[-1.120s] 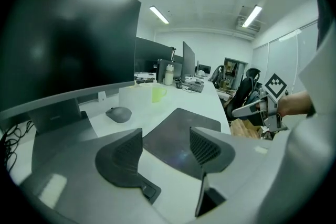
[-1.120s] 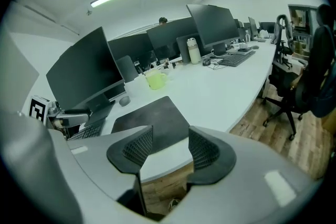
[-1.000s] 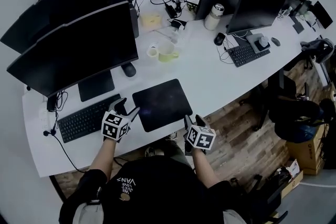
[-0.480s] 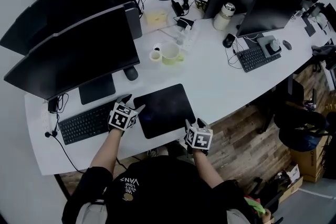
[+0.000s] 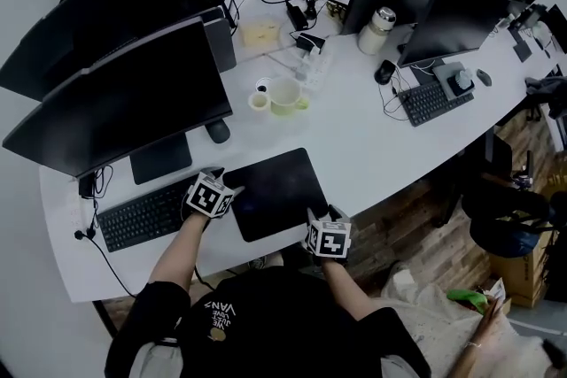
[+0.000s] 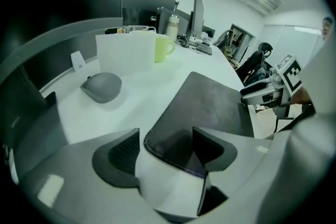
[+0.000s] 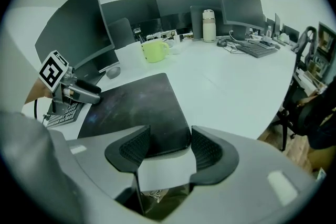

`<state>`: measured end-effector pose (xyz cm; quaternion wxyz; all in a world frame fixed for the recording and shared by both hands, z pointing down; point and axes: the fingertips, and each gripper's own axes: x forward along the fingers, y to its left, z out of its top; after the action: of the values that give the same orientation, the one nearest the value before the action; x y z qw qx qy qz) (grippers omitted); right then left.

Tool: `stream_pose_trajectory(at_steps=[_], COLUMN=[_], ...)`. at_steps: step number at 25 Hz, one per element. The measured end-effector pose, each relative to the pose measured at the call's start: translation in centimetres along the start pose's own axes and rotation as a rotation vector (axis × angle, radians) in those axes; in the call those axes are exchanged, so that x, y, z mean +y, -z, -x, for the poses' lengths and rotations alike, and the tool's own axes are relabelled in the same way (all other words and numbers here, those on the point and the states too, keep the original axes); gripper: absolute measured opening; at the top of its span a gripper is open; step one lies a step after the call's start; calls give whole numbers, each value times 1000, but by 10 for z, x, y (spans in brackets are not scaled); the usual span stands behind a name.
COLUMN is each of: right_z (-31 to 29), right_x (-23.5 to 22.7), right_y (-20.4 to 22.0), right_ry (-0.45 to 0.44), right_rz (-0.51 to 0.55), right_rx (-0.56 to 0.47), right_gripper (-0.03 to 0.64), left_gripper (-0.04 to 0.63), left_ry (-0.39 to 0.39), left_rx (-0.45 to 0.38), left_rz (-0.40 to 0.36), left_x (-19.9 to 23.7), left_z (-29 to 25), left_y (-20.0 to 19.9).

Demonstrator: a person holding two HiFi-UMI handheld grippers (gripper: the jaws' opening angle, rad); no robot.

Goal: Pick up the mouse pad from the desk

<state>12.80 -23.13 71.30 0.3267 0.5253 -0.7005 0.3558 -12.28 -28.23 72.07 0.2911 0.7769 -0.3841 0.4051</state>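
The black mouse pad lies flat on the white desk, near its front edge. My left gripper points down at the pad's near left corner. In the left gripper view that corner lies between the opening jaws of the left gripper, and the pads do not press on it. My right gripper stands at the near right corner. In the right gripper view the right gripper is also opening, with the pad's edge between its jaws, untouched.
A black keyboard lies left of the pad. A grey mouse and a green mug sit behind it. Large monitors stand along the back. Someone's hand with a green thing shows at the lower right.
Both grippers have come down and tilted toward the pad's near corners, the left one farther. The pad has not moved. A hand with a green thing has appeared at the lower right.
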Motion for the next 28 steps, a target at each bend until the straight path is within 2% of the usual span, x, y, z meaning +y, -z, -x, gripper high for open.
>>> stream_pose_trajectory(at_steps=[7, 10, 12, 15, 21, 28], right_z=[-5, -6, -7, -4, 7, 29], right_x=[6, 10, 14, 13, 15, 14], right_y=[-3, -3, -3, -6, -17, -22], right_ry=[-32, -45, -65, -72, -98, -109], right_rz=[-7, 6, -2, -22, -34, -58], right_rx=[5, 9, 6, -6, -70, -143], right_gripper=[193, 168, 126, 112, 66, 51], left_gripper=[281, 225, 188, 98, 78, 61], left_ry=[-16, 5, 28, 74, 79, 82], left_rx=[33, 38, 45, 49, -42, -160], left_rz=[-25, -51, -51, -32, -40, -35], left_x=[-2, -8, -13, -21, -28, -43], left_z=[-6, -5, -7, -9, 10, 37], left_y=[3, -1, 0, 3, -12, -28])
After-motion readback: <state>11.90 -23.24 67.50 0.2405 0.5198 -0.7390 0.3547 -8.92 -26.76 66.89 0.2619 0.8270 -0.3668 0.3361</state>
